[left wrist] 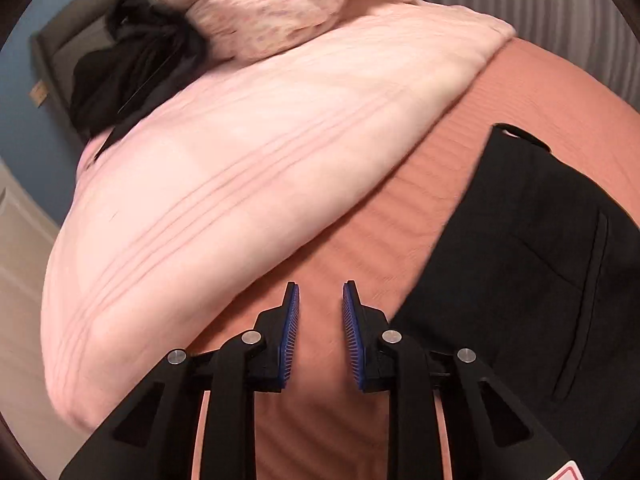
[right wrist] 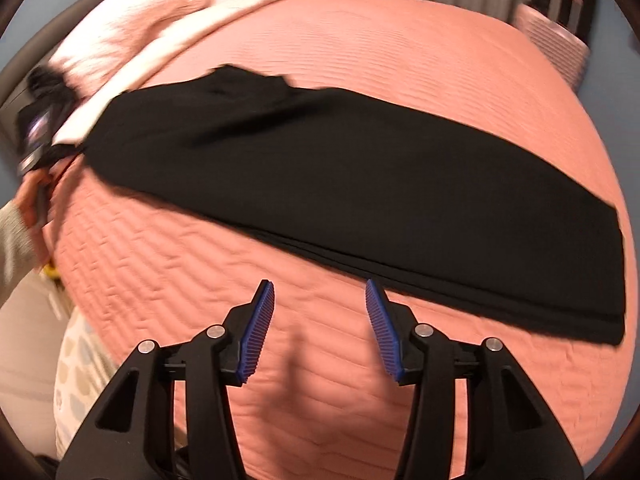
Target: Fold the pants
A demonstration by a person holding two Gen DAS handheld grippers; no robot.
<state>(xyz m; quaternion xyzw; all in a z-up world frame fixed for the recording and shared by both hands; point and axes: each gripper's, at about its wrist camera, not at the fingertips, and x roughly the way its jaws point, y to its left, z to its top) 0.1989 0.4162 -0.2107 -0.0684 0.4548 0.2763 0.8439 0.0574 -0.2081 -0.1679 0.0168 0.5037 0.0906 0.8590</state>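
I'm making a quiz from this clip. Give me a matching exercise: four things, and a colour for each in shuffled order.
Things:
1. pants
2. bedspread
3. blanket
4. gripper pads

Colours:
A. blue
B. salmon orange
C. black
D. pale pink

Pairs: 1-C, 2-B, 3-D, 4-A

Soft even indoor light, faint shadow under the right gripper (right wrist: 320,330), motion blur, strong fisheye bending, dark corners
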